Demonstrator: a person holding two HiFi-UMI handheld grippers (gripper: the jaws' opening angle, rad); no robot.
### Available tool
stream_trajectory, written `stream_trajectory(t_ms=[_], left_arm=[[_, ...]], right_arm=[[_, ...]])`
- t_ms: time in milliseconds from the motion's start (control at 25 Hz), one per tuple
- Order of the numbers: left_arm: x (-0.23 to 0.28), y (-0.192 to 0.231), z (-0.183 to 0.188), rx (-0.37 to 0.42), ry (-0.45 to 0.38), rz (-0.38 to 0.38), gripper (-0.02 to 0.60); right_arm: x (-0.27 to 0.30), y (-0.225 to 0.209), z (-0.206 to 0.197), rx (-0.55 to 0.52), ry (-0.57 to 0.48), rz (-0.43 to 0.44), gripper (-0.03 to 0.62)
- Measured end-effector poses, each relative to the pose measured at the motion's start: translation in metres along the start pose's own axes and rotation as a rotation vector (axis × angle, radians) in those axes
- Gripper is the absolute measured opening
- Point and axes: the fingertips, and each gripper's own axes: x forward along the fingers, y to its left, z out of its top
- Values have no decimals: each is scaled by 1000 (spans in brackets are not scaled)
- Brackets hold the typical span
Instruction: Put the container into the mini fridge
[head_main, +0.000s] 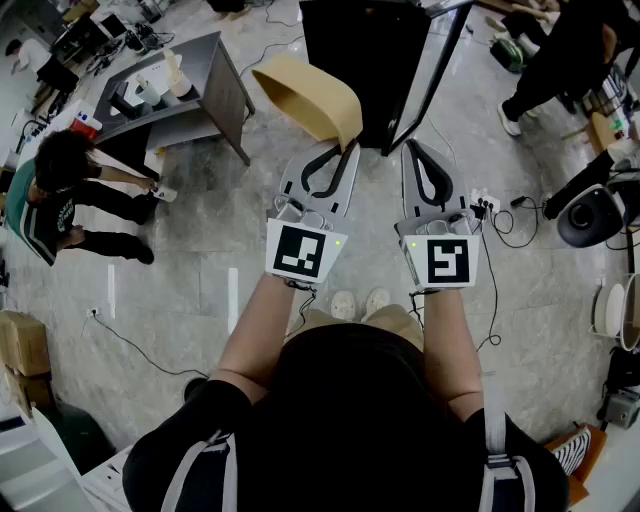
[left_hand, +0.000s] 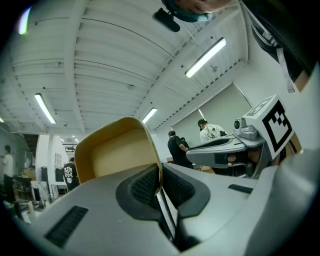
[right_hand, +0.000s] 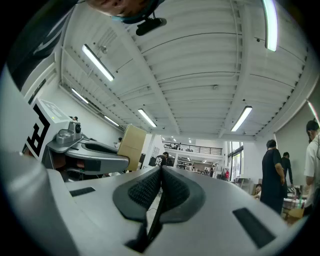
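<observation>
A tan, shallow container (head_main: 305, 95) hangs above the floor, and my left gripper (head_main: 341, 150) is shut on its rim. In the left gripper view the container's (left_hand: 115, 150) thin wall is pinched between the black pads (left_hand: 142, 185), with its hollow facing the camera. Straight ahead stands the black mini fridge (head_main: 365, 60); a thin black panel (head_main: 432, 80) slants at its right side, apparently its door. My right gripper (head_main: 415, 150) is held level beside the left one, with its jaws shut on nothing (right_hand: 161, 175). The right gripper view shows the container (right_hand: 132, 145) edge-on at the left.
A grey table (head_main: 215, 70) with small items stands at the back left. A person (head_main: 60, 190) crouches on the floor at left. Cables and a power strip (head_main: 485, 200) lie at right. Another person (head_main: 560, 60) stands at the back right. A cardboard box (head_main: 22, 340) sits at far left.
</observation>
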Motion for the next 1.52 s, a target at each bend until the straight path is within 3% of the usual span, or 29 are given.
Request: stream_trajectory(t_ms=[1000, 1520], left_arm=[[-14, -5, 5, 19, -4, -15, 32], [-29, 7, 2, 27, -6, -9, 32]], right_arm=[[-14, 6, -2, -10, 12, -16, 37], [-8, 29, 5, -21, 1, 21, 37]])
